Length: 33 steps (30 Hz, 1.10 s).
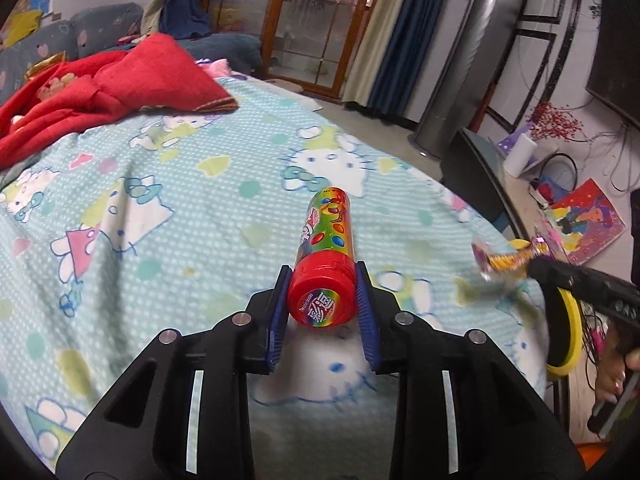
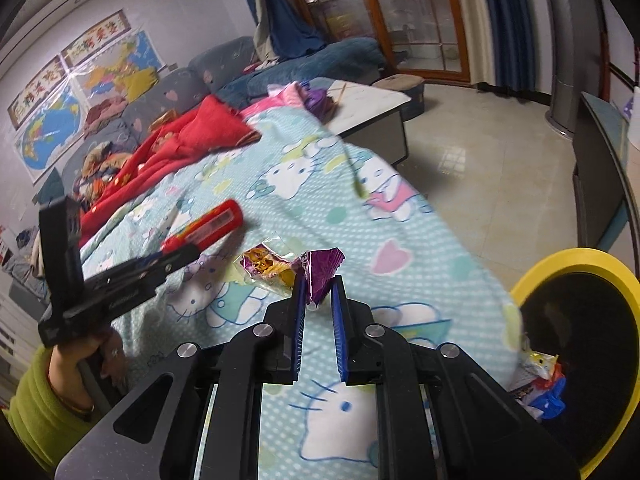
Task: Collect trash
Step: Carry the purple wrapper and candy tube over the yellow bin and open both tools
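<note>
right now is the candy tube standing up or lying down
Lying down. The candy tube lies lengthwise on the bedsheet, red cap toward the camera, between the pads of the left tongs.

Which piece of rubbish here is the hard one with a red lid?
The candy tube, lying on its side between the left gripper pads. The other, held by the right gripper, is a crinkly purple-and-yellow wrapper.
</note>
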Tool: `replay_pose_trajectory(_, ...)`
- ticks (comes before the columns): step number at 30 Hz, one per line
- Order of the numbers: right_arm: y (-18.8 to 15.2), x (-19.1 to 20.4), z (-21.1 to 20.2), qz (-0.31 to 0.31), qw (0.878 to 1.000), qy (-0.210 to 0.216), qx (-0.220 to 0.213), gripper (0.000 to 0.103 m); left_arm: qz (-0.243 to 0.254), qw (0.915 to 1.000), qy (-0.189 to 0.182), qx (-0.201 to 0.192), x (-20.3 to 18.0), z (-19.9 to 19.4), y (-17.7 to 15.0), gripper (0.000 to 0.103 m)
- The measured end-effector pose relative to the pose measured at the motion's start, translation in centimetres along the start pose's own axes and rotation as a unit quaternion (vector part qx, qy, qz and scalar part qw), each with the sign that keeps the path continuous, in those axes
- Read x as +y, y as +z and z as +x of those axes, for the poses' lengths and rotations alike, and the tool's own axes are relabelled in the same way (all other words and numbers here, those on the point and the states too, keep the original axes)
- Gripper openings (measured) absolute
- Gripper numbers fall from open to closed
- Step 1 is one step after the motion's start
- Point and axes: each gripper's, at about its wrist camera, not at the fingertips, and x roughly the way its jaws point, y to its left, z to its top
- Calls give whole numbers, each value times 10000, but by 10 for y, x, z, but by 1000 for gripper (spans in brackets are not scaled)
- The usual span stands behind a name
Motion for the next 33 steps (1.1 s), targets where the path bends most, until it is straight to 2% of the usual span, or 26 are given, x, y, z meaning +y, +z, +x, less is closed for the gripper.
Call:
replay_pose_trajectory(5, 0, -14, -14, 160, 9998, -112, -107, 13, 43, 9997, -245, -70, -19, -9, -4, 23)
replay_pose_trajectory(17, 0, -49, -48, 616, 9966, -291, -462, 13, 510, 9961, -703, -132, -75, -25, -6, 23)
replay_pose_trajectory(33, -11, -94, -100, 1175, 9863, -602, -985, 13, 984, 9885, -1139, -158, -134, -34, -11, 23)
